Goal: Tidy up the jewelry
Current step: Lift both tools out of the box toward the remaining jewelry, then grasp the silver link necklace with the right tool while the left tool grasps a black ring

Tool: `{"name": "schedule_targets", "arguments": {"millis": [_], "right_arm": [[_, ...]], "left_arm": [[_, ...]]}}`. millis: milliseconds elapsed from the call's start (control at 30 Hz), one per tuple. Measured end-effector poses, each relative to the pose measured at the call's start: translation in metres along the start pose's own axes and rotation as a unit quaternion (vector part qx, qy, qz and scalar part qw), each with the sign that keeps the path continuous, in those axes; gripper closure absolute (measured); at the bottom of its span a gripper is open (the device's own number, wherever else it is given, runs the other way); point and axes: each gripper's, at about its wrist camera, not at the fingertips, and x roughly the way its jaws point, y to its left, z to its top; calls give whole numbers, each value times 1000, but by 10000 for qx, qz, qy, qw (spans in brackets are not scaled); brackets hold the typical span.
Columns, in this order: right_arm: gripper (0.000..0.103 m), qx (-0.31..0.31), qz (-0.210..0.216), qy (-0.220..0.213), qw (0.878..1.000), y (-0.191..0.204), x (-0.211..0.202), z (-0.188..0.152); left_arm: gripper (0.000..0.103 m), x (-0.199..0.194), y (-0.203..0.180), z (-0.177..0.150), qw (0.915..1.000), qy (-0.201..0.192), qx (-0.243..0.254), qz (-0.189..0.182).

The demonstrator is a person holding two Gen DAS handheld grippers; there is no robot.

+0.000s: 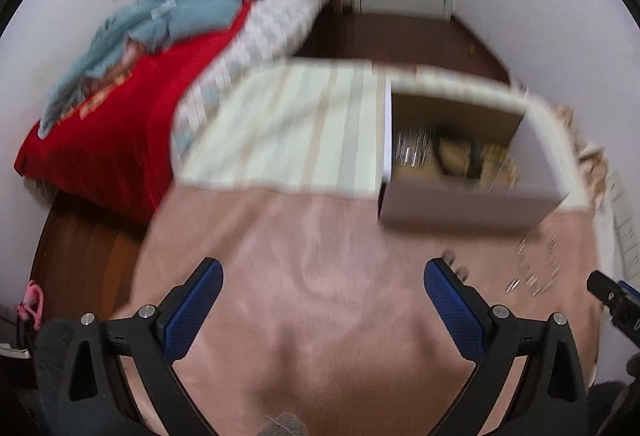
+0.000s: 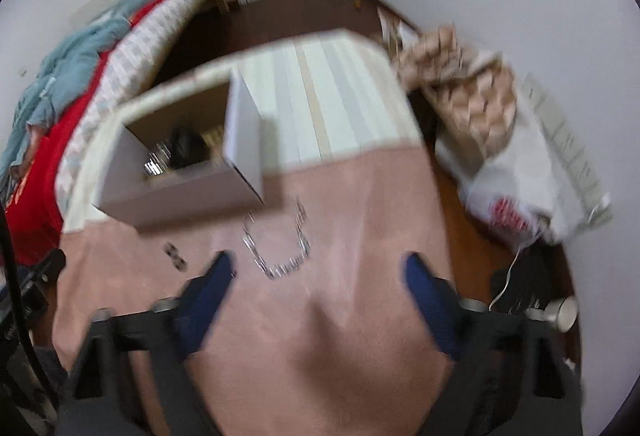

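Note:
A silver chain bracelet (image 2: 278, 242) lies in a loop on the pink cloth (image 2: 320, 316), just in front of an open white cardboard box (image 2: 180, 192) that holds several blurred jewelry pieces. A small dark item (image 2: 176, 255) lies left of the bracelet. My right gripper (image 2: 318, 268) is open and empty, just behind the bracelet. My left gripper (image 1: 322, 276) is open and empty over the pink cloth (image 1: 320, 316). In the left wrist view the box (image 1: 468, 204) is ahead to the right, the bracelet (image 1: 536, 270) at far right, and the dark item (image 1: 456, 264) beside my right finger.
A striped cloth (image 1: 292, 132) covers the table's far half. A bed with a red blanket (image 1: 104, 132) stands to the left. A patterned bag (image 2: 472, 88) and a white plastic bag (image 2: 532, 188) lie on the floor at right. The other gripper's tip (image 1: 612, 294) shows at right.

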Motion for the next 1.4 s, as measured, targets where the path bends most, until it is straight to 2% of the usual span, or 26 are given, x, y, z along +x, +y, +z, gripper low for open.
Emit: {"name": "schedule_targets", "arguments": {"millis": [100, 200, 267, 300, 333, 400, 500, 667, 867, 1067, 1133, 1167, 1267, 1300, 1333, 1367, 1400], "right_arm": [[33, 29, 43, 144, 9999, -4, 27, -7], [33, -6, 12, 98, 10000, 2, 47, -7], [38, -98, -42, 79, 9999, 6, 57, -5], [43, -207, -124, 118, 9996, 11, 63, -6], [52, -363, -224, -27, 9991, 17, 64, -8], [57, -658, -515, -112, 9964, 28, 66, -11], [100, -831, -490, -182, 9952, 35, 64, -14], [101, -443, -227, -66, 9987, 15, 56, -17], [101, -77, 16, -115, 9999, -11, 34, -22], [101, 32, -56, -91, 9999, -21, 34, -26], [101, 64, -96, -53, 9999, -24, 37, -28], [101, 79, -106, -36, 9999, -25, 38, -29], [101, 114, -138, 9, 9998, -28, 42, -30], [101, 116, -144, 17, 9998, -28, 42, -31], [101, 110, -158, 16, 9998, -28, 43, -31], [101, 111, -161, 19, 9998, -29, 43, -31], [101, 115, -160, 22, 9998, -28, 43, -31]], "left_arm": [[0, 22, -7, -7, 9996, 242, 99, 102], [0, 34, -9, -8, 9992, 296, 163, 225], [0, 39, -9, -8, 9989, 340, 169, 264], [0, 42, -9, -9, 9988, 360, 177, 276], [0, 43, -11, -8, 9987, 374, 189, 281], [0, 45, -14, -9, 9985, 403, 239, 280], [0, 51, -20, -6, 9983, 434, 347, 187], [0, 49, -36, -4, 9979, 432, 467, -91], [1, 55, -48, -8, 9940, 764, 297, -721], [4, 57, -73, -10, 9921, 729, 513, -886], [17, 59, -81, -12, 9913, 745, 604, -901], [17, 59, -85, -12, 9916, 695, 653, -877], [32, 55, -93, -12, 9910, 559, 757, -955], [45, 53, -95, -12, 9906, 503, 807, -983], [63, 51, -98, -12, 9901, 456, 857, -1009], [74, 49, -99, -10, 9895, 430, 909, -1040], [91, 48, -101, -10, 9889, 437, 949, -1055]]}}
